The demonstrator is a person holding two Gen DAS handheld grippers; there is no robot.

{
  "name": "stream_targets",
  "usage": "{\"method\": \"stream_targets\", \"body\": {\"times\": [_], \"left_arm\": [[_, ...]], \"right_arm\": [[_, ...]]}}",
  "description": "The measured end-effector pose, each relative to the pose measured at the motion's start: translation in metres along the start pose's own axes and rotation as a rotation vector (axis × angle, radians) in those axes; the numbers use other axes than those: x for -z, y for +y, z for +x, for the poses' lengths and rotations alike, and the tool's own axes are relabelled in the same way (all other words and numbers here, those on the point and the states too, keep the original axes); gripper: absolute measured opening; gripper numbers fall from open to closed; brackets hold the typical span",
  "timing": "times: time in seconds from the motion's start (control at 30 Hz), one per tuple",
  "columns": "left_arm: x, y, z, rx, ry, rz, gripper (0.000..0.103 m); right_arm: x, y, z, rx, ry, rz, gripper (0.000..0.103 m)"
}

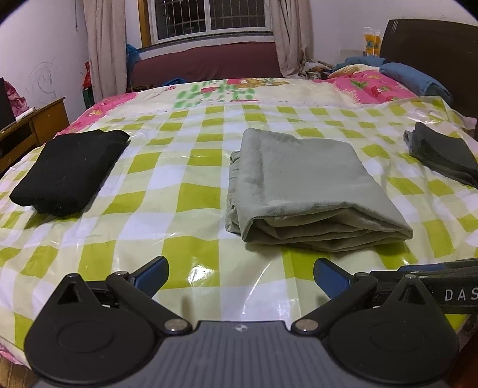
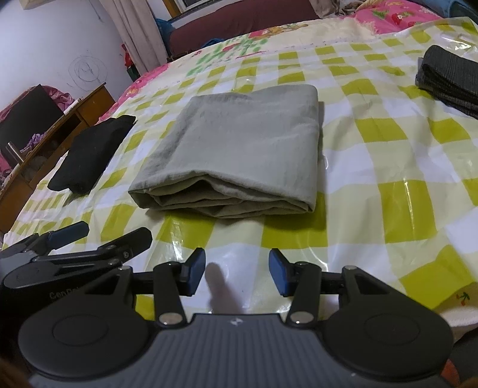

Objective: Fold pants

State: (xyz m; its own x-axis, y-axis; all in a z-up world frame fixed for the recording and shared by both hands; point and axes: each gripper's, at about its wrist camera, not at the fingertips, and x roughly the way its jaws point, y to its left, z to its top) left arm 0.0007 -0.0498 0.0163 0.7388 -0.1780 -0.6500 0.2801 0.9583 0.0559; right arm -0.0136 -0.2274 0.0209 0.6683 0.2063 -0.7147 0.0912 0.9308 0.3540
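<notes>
My left claw [image 1: 240,273] is spread wide and my right claw [image 2: 237,273] about half apart; both are empty, hovering over the bed's checked plastic sheet [image 1: 191,209]. The folded grey-green pants [image 1: 301,185] lie just beyond them at frame centre, clear of the pads. Black folded clothing [image 1: 70,170] sits at left, a dark grey pile [image 1: 445,155] at right, a curtained window [image 1: 209,18] behind.

Two low wrist views, side by side, angled down across the bed [image 1: 191,167], sharing the folded pants [image 1: 301,185].
</notes>
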Motion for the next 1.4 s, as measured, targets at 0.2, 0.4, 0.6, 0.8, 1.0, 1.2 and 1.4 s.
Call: {"method": "stream_targets", "body": {"times": [0.2,0.4,0.6,0.8,1.0,1.2,1.4], "left_arm": [[0.0004,0.0012,0.0004,0.003,0.002,-0.004,0.103],[0.0007,0.0024,0.0016,-0.001,0.009,-0.009,0.103],[0.0017,0.0021,0.0019,-0.006,0.014,-0.005,0.103],[0.003,0.0016,0.0044,-0.012,0.027,0.0,0.103],[0.0037,0.0016,0.0046,-0.017,0.026,0.004,0.103],[0.0037,0.0017,0.0042,-0.019,0.026,0.006,0.103],[0.0034,0.0025,0.0043,-0.02,0.028,0.005,0.103]], "right_arm": [[0.0001,-0.0001,0.0002,-0.001,0.001,0.0,0.049],[0.0006,0.0007,0.0014,0.001,0.002,-0.005,0.05],[0.0009,-0.0001,0.0007,-0.001,0.0,-0.006,0.051],[0.0014,-0.0004,0.0014,-0.001,0.003,-0.01,0.051],[0.0016,0.0005,0.0019,0.001,0.004,-0.014,0.051],[0.0016,0.0007,0.0021,0.001,0.004,-0.014,0.051],[0.0018,0.0012,0.002,0.002,0.003,-0.016,0.052]]}}
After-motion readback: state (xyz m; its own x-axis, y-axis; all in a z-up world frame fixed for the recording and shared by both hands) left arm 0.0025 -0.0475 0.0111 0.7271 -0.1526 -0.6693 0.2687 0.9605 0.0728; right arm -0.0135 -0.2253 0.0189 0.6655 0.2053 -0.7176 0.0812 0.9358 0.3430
